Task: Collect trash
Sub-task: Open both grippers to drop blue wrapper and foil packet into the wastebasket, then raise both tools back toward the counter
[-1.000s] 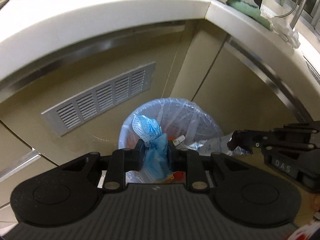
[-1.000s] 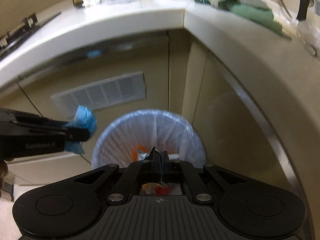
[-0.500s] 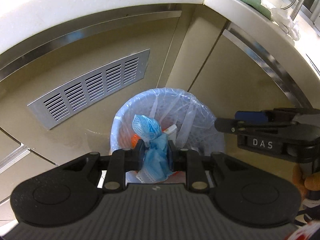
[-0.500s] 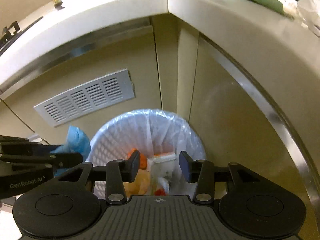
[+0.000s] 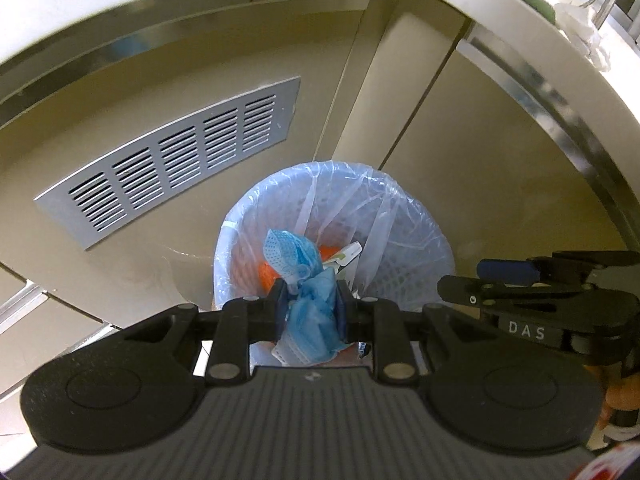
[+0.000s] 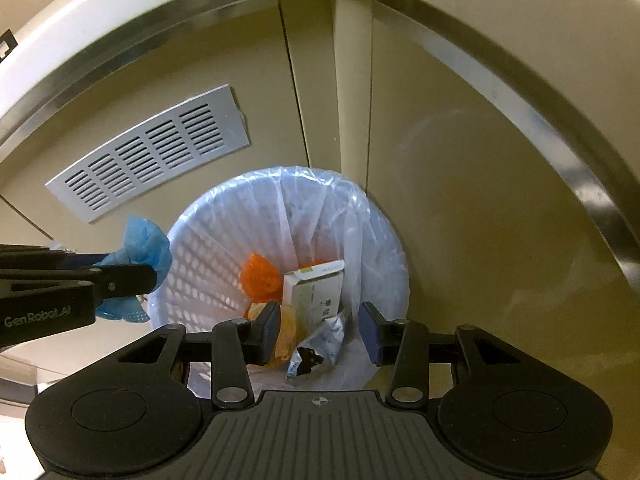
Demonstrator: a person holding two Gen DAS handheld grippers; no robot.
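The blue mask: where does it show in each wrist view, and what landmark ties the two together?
Left wrist: the blue mask sits bottom centre, pinched in the left gripper.
Right wrist: the mask is at the left edge, in the same gripper, beside the bin rim.
Shared landmark: the vent grille, above and left of the bin.

Lined bin [image 6: 224,264] on floor, holding carton [image 6: 316,292], orange scrap [image 6: 258,276].

bin [image 6: 372,248] floor: hidden by trash | carton [image 6: 316,292] print: too small | countertop [image 5: 500,12]: cut off
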